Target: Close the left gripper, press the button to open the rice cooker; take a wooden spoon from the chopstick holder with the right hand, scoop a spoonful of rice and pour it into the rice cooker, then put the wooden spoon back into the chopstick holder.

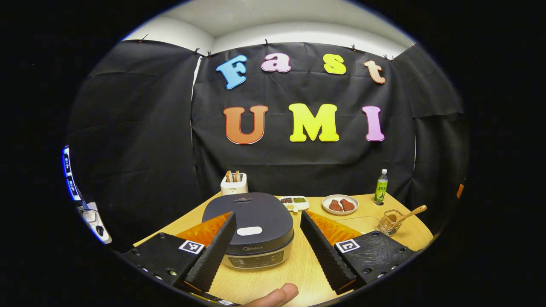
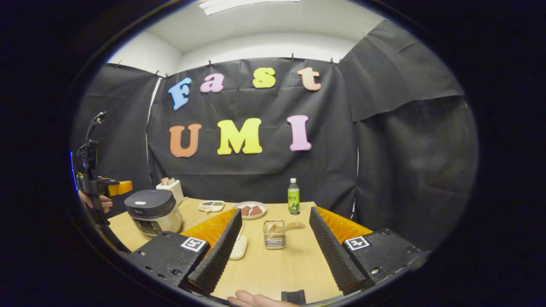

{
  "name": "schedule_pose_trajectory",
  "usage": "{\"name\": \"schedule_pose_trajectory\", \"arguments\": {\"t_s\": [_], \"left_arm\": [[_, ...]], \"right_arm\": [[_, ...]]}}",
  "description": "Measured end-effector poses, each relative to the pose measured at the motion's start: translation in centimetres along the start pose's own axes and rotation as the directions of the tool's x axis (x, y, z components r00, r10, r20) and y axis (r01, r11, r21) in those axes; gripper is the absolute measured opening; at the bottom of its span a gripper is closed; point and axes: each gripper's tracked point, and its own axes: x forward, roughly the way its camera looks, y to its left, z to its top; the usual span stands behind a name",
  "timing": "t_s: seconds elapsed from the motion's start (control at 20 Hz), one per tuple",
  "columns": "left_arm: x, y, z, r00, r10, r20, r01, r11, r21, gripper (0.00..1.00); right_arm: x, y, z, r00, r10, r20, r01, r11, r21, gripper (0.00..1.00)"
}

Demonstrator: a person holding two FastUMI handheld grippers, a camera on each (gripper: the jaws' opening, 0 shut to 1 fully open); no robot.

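The rice cooker (image 1: 248, 229), rounded with a dark matte lid shut and a pale oval button, sits on the wooden table (image 1: 298, 268) between the spread fingers of the left gripper (image 1: 266, 249), which holds nothing. A wooden spoon (image 2: 286, 227) leans in the wire chopstick holder (image 2: 274, 235), ahead of the right gripper (image 2: 273, 251), likewise wide apart and empty. Both grippers hover level above the tabletop.

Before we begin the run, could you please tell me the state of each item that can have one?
Rice cooker: lid closed.
Wooden spoon: in the chopstick holder, leaning.
Green bottle: upright, capped.
Left gripper: open, nothing held.
Right gripper: open, nothing held.
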Motion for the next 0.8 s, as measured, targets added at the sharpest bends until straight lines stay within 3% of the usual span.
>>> {"name": "schedule_pose_trajectory", "arguments": {"t_s": [0.1,0.25,0.3,0.35,0.4,0.45,0.5,0.55,0.6,0.7,0.8], "left_arm": [[1.4,0.0,-0.1,1.000,0.004,-0.025,-0.004,1.000,-0.002,0.96],[2.7,0.7,-0.6,0.998,0.014,-0.069,-0.015,1.000,-0.021,0.87],[2.9,0.9,-0.8,0.997,0.011,-0.082,-0.014,0.999,-0.034,0.67],[3.2,1.3,-1.2,0.995,0.013,-0.100,-0.017,0.999,-0.046,0.70],[3.6,1.8,-1.7,0.993,0.016,-0.118,-0.023,0.998,-0.058,0.58],[4.1,1.9,-2.4,0.989,0.016,-0.149,-0.027,0.997,-0.072,0.41],[4.5,2.0,-3.5,0.982,0.015,-0.188,-0.031,0.996,-0.086,0.29],[4.8,2.4,-4.4,0.974,0.014,-0.225,-0.040,0.993,-0.109,0.08],[5.2,2.4,-5.2,0.965,0.002,-0.263,-0.035,0.992,-0.121,0.00],[7.5,3.2,-6.1,0.955,0.029,-0.294,-0.067,0.991,-0.118,0.00],[6.8,3.2,-7.0,0.947,0.023,-0.321,-0.063,0.991,-0.115,0.00]], "right_arm": [[0.7,-0.8,0.0,1.000,-0.011,0.003,0.011,1.000,-0.005,0.99],[1.2,-1.3,0.2,1.000,-0.019,0.018,0.019,1.000,-0.024,1.00],[1.3,-1.3,0.3,1.000,-0.017,0.026,0.018,0.999,-0.030,1.00],[1.4,-1.5,0.3,0.999,-0.017,0.030,0.018,0.999,-0.036,0.99],[1.5,-1.6,0.2,0.999,-0.019,0.030,0.020,0.999,-0.039,0.99],[1.6,-1.7,0.0,0.999,-0.020,0.027,0.021,0.999,-0.041,0.99],[1.6,-1.7,-0.1,1.000,-0.017,0.025,0.019,0.999,-0.045,1.00],[1.7,-1.6,-0.2,1.000,-0.013,0.025,0.014,0.999,-0.044,0.99],[1.8,-1.5,-0.4,1.000,-0.008,0.023,0.009,0.999,-0.039,1.00],[1.9,-1.3,-1.0,1.000,0.006,0.013,-0.006,1.000,-0.028,1.00],[2.4,-1.5,-1.7,1.000,0.009,0.001,-0.009,1.000,-0.013,0.99]]}}
